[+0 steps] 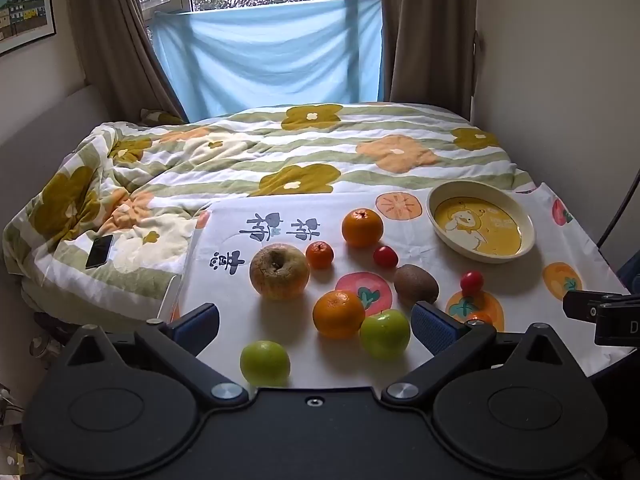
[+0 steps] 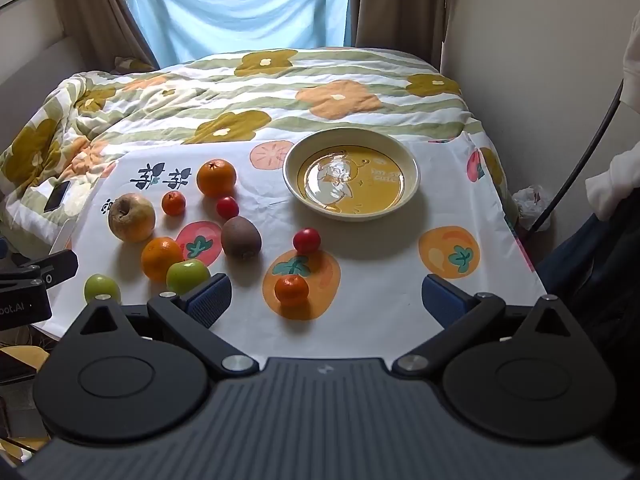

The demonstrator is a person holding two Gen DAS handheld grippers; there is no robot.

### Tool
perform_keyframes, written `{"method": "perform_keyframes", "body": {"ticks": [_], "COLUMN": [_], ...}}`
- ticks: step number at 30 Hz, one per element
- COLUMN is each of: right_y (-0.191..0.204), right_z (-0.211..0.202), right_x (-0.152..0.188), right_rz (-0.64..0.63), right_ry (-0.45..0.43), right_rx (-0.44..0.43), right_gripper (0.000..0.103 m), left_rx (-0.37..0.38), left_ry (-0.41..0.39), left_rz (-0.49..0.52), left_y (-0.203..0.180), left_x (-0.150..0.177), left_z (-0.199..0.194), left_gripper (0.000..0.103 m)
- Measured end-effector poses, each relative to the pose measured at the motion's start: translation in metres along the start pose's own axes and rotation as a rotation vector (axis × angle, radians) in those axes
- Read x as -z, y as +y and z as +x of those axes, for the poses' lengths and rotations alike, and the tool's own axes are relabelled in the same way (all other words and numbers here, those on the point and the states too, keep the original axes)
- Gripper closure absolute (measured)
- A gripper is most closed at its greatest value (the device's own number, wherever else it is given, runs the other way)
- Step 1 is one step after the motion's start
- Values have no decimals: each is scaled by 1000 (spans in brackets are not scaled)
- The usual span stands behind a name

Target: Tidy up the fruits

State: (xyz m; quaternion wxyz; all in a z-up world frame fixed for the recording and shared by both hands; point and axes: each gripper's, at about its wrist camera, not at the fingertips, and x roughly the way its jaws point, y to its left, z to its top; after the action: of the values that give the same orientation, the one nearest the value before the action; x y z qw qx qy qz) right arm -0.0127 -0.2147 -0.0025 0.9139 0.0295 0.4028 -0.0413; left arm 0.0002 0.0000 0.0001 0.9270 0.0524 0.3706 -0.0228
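Note:
Fruits lie loose on a white printed cloth [image 2: 380,264]. A cream and yellow bowl [image 2: 351,139] stands empty at the far right, also in the left wrist view [image 1: 480,190]. My left gripper [image 1: 316,322] is open and empty above an orange [image 1: 338,313] and a green apple [image 1: 385,333]; another green apple [image 1: 265,362] lies nearer. My right gripper [image 2: 326,300] is open and empty just behind a small tangerine [image 2: 291,289]. A kiwi [image 2: 241,237], a cherry tomato [image 2: 307,240], a brownish apple [image 2: 131,217] and a second orange [image 2: 216,177] lie farther off.
The cloth lies on a table at the foot of a bed with a flowered quilt [image 1: 280,148]. A phone [image 1: 99,251] rests on the quilt at left. A wall runs along the right. The other gripper's body shows at each view's edge [image 1: 604,314].

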Motion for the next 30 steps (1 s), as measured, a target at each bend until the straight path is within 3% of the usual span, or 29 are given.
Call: {"method": "perform_keyframes", "body": {"ticks": [30], "right_y": [-1], "right_z": [-5], "right_x": [1], "right_rz": [-3], "right_ry": [-8], "right_rx": [-8], "right_gripper": [0], "left_rx": [-8], "left_ry": [-14], "left_rz": [-25], "left_y": [0], "left_x": [2], "left_z": [-6], "left_gripper": [0]}}
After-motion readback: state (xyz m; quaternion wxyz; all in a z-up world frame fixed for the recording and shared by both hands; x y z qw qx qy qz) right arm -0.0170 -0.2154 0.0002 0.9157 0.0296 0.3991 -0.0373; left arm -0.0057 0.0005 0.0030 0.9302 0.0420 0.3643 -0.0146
